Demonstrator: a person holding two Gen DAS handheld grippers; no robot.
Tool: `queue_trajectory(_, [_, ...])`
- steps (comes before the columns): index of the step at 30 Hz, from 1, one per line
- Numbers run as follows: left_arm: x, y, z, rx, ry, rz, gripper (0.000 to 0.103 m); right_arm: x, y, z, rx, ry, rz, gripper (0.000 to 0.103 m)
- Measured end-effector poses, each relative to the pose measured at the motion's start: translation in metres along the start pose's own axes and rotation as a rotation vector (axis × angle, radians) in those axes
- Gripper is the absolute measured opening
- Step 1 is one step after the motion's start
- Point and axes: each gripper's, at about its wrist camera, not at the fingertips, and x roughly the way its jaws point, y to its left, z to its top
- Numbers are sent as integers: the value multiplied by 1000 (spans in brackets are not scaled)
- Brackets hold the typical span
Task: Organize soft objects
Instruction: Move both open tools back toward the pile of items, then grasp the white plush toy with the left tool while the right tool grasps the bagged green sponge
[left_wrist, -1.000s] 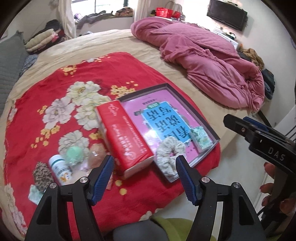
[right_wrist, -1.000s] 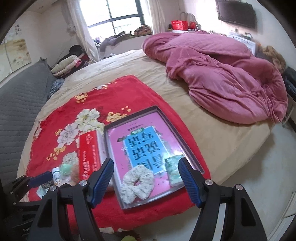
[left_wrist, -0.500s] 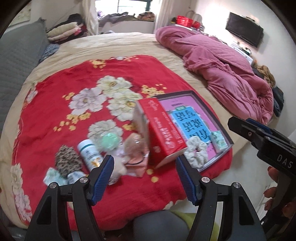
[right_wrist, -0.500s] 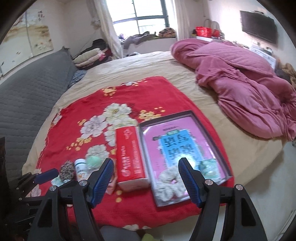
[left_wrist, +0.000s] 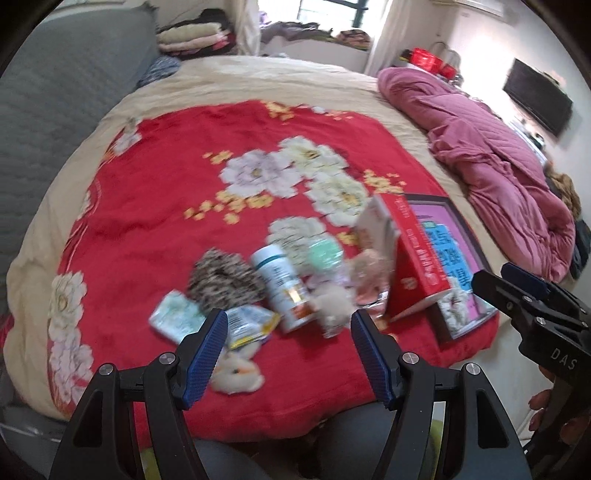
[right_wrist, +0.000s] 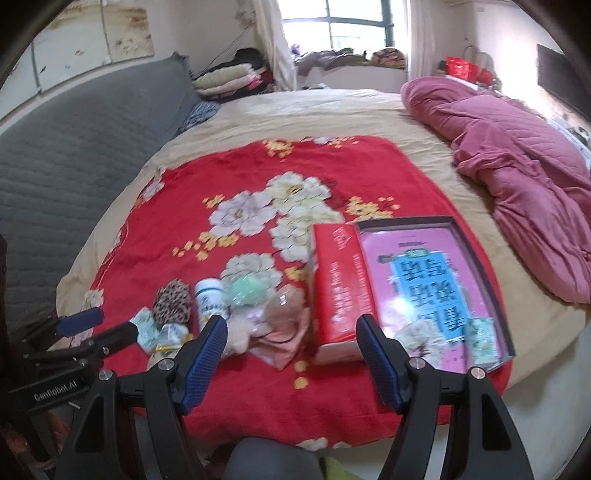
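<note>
both grippers hang over the near edge of the red floral blanket (right_wrist: 177, 229), jaws apart, nothing between them.

left gripper (left_wrist: 286, 345): released, above the clutter. right gripper (right_wrist: 291, 349): released too, further right, nearer the red box (right_wrist: 341, 291).

soft stuff sits in a pile left of the red box: leopard scrunchie (left_wrist: 221, 280), pink cloth (right_wrist: 284, 332), mint green ball (right_wrist: 245, 291), white bottle (left_wrist: 282, 284) lying among them.

left view only: a fuzzy cream toy (left_wrist: 238, 373) at the blanket's near edge, plus a small yellow-edged packet (left_wrist: 249, 325) seen clearly.

right view only: whole shallow tray (right_wrist: 480, 251) w/ pink book, a pale scrunchie (right_wrist: 419, 334) and a green packet (right_wrist: 480, 338) on it. left view shows just the tray's edge behind the box.
</note>
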Motion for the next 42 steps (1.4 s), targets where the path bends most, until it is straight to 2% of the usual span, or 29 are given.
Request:
queue_trajectory(7, [16,49,-21,-87,46,33,71,25,28,-12,-54,54,36,72])
queue_trajectory(17, [47,82,-42,-153,123,28,71,65,56,-28,-97,134,60,72])
queue_trajectory(27, [94,80,-66,-206,244,-39,71,91,58,-14,-87,150,49,72])
queue_trajectory(33, [118,79,-61,-236,275,-38,71,114,54,7,-68,155,29,72])
queue_trajectory(42, [140,65,-54,-200,296,-37,69,160,54,26,-99,208,-9,72])
